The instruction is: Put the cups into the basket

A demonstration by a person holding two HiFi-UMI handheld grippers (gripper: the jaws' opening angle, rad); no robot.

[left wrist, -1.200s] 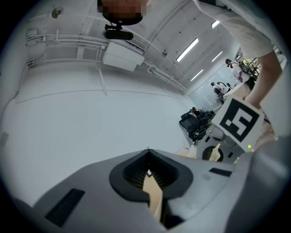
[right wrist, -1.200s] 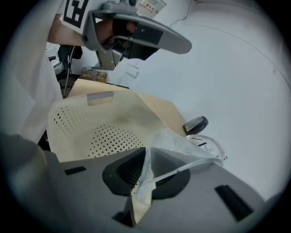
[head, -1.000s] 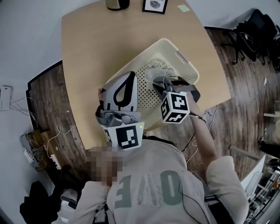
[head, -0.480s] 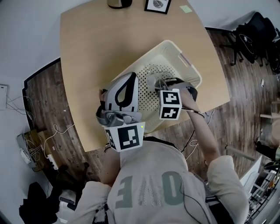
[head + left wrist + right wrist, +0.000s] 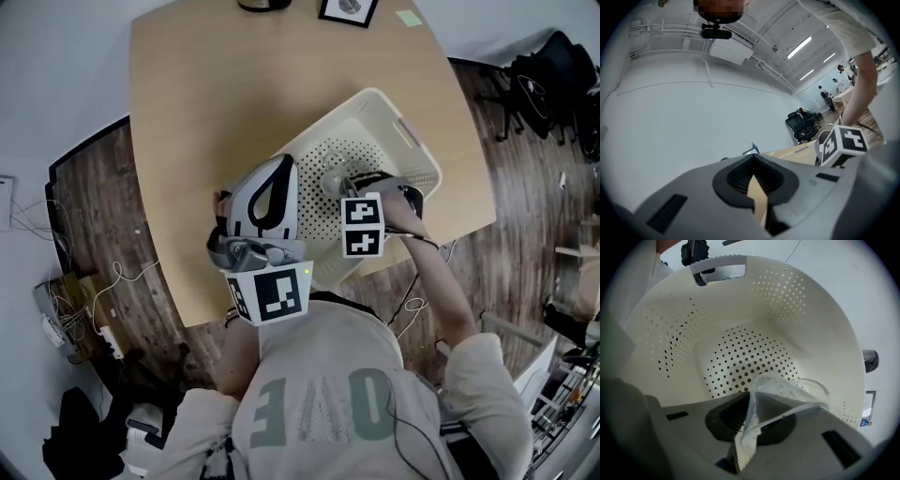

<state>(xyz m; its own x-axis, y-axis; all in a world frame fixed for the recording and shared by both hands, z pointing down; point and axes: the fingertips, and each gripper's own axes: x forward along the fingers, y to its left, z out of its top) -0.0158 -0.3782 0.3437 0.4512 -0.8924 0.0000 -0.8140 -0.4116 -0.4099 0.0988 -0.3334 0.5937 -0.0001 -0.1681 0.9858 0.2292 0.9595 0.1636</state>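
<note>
We see the right gripper's [image 5: 749,426] jaws clenched on the wall of a clear plastic cup [image 5: 790,391], pinching it flat inside the perforated basket [image 5: 806,310]. In the head view that gripper hides most of the cup. The left gripper's [image 5: 757,199] jaws are pressed together on nothing, and its body covers the basket's near corner. At the table's [image 5: 216,112] far edge a picture frame [image 5: 350,9] is cut off.

cup [image 5: 330,174]: partly behind right claw [image 5: 343,185] | dark object [image 5: 262,4]: cut by top edge
</note>
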